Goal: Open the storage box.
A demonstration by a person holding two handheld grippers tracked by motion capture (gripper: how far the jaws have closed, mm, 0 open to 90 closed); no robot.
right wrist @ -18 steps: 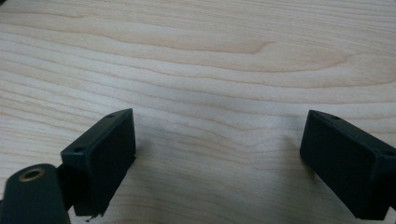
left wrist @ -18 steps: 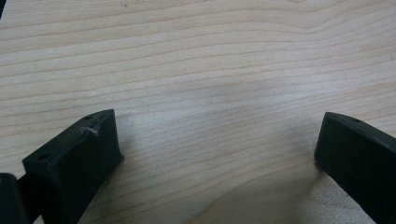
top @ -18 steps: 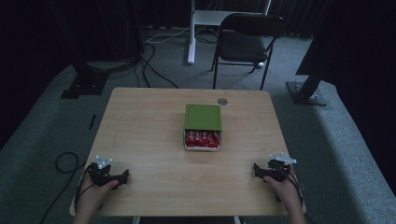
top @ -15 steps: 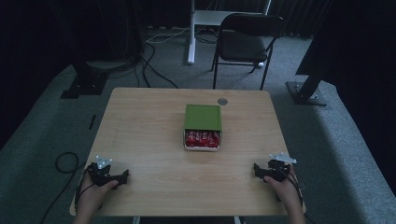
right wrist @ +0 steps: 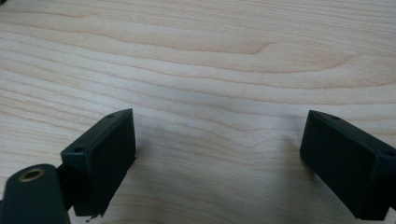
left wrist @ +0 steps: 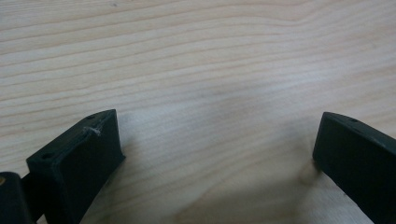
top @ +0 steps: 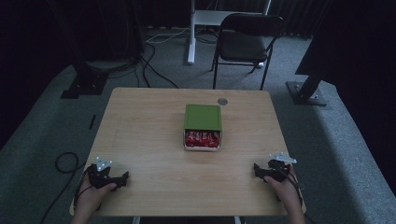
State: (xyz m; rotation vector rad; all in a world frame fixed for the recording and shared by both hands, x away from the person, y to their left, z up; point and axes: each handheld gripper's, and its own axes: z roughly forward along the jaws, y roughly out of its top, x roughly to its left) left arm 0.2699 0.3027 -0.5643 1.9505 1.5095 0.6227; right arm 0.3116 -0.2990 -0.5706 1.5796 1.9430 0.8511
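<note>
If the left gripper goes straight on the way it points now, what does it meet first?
Probably nothing: the left gripper faces bare table between open jaws. The box seems off its line.

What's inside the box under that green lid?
Red packets show at the near, open end of the white box. The green lid covers the rest, so its contents stay hidden.

Studio/lab: black drapes (top: 355, 42), floor cables (top: 154, 70)
</note>
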